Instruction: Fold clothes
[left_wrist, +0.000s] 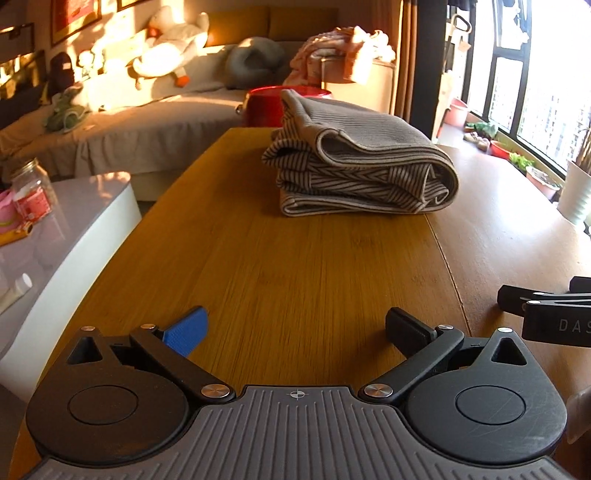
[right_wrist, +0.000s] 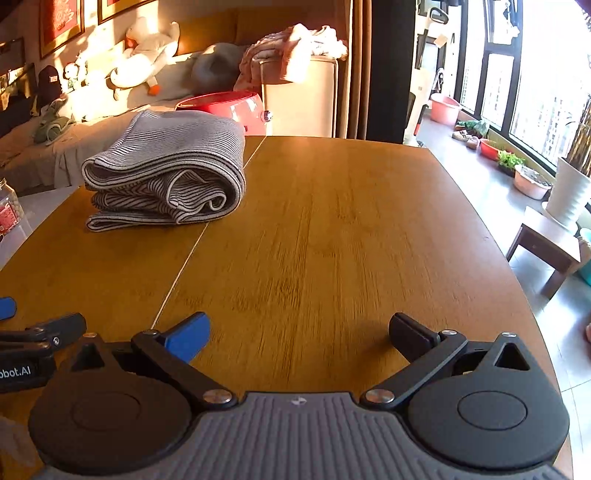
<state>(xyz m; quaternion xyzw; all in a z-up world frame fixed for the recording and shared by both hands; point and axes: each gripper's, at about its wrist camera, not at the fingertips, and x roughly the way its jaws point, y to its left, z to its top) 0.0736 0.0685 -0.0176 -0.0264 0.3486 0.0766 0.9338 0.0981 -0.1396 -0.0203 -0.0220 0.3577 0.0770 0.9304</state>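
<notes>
A folded beige garment with dark stripes (left_wrist: 360, 162) lies in a neat stack at the far part of the wooden table (left_wrist: 295, 266). It also shows in the right wrist view (right_wrist: 166, 170), far left. My left gripper (left_wrist: 295, 326) is open and empty, low over the near table, well short of the garment. My right gripper (right_wrist: 299, 332) is open and empty too, beside the left one. The right gripper's body shows at the right edge of the left wrist view (left_wrist: 546, 310).
A red tub (left_wrist: 266, 105) stands beyond the table's far end. A white side table with a glass jar (left_wrist: 31, 192) is at the left. A sofa with plush toys (left_wrist: 170, 48) is behind. Plant pots (right_wrist: 532, 184) and a small stool (right_wrist: 546, 247) are by the window, right.
</notes>
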